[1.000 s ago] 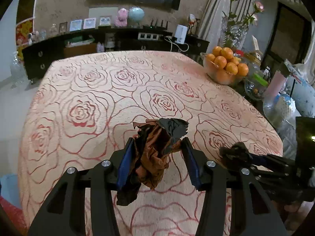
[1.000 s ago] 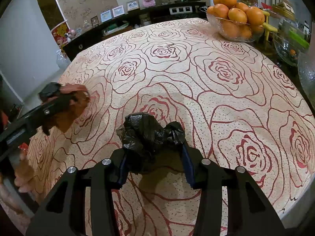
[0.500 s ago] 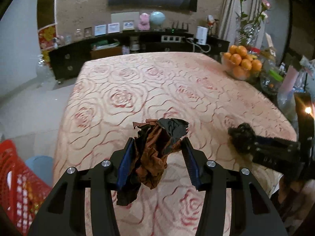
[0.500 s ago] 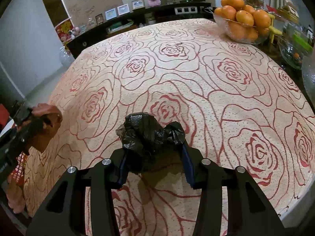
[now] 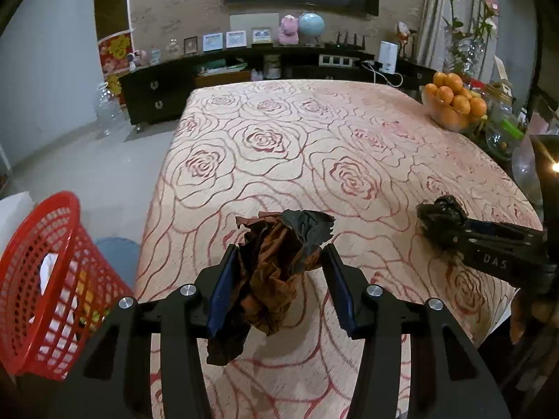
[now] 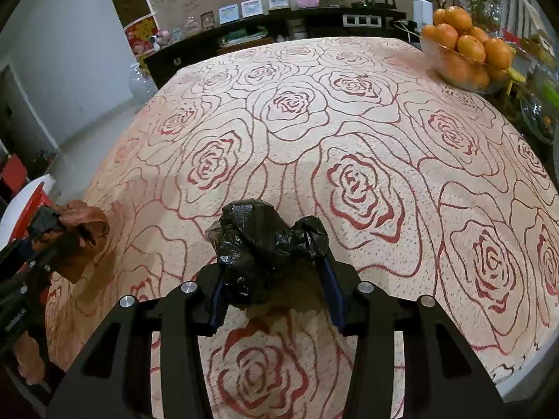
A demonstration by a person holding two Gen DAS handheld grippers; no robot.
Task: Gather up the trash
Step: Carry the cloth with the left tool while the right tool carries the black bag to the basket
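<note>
Worktop (image 5: 279, 132) under a pale cloth printed with red rose outlines; its middle is bare. Dim room, pale tiled floor to the left. Along the far wall a dark sideboard (image 5: 157, 87) with framed pictures, a pink plush toy (image 5: 289, 29) and a small globe (image 5: 311, 26); a dark screen hangs above it.

Far right corner of the worktop: glass bowl of oranges (image 5: 454, 103), with glass jars and a vase of flowers crowded behind it.

On the floor off the worktop's left near corner, a red mesh basket (image 5: 38, 279), some scraps already inside.

Left tongs (image 5: 279, 279) partly closed, pinching a crumpled brown and black wrapper (image 5: 276, 269), held above the worktop's near left edge, close to the basket.

Right tongs (image 6: 272, 279) narrowly closed on a wadded black plastic bag (image 6: 262, 241), held over the near part of the cloth. Each wad blocks the view between its own tongs.
</note>
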